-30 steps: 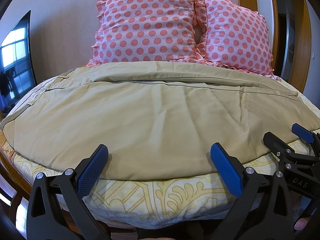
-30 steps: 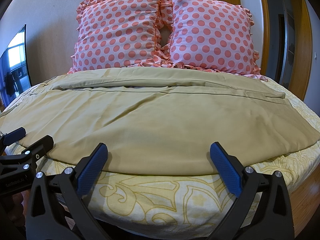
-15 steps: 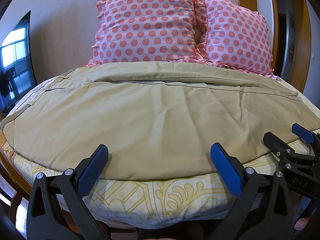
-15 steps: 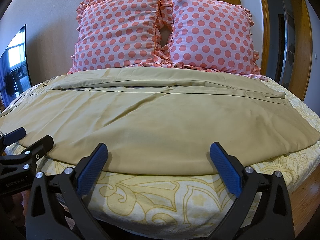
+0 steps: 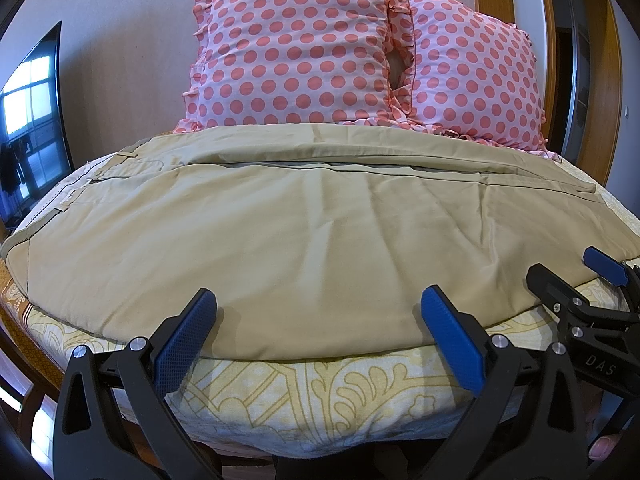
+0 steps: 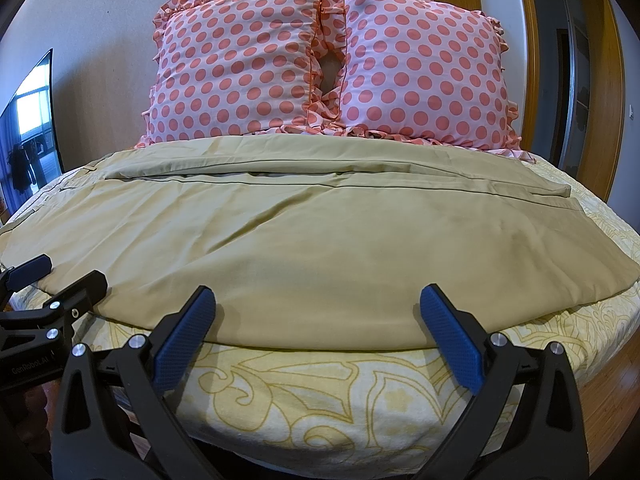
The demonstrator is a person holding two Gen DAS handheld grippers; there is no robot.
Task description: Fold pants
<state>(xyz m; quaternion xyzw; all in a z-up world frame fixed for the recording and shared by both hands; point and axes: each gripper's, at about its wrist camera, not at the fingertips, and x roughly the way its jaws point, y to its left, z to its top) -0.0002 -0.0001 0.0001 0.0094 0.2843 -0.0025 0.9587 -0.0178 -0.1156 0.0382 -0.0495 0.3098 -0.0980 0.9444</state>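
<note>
Khaki pants (image 5: 304, 232) lie flat across the bed, waistband at the left, leg ends at the right; they also show in the right wrist view (image 6: 312, 248). One leg lies behind the other, with a seam gap between them. My left gripper (image 5: 318, 320) is open and empty, just short of the pants' near edge. My right gripper (image 6: 316, 316) is open and empty, also at the near edge. Each gripper shows in the other's view: the right one (image 5: 568, 280) at the right, the left one (image 6: 60, 276) at the left.
Two pink polka-dot pillows (image 5: 296, 60) (image 6: 420, 72) stand against the wall behind the pants. The bed has a yellow patterned sheet (image 5: 320, 392). A dark TV screen (image 5: 32, 128) is at the left. A wooden door frame (image 6: 608, 92) is at the right.
</note>
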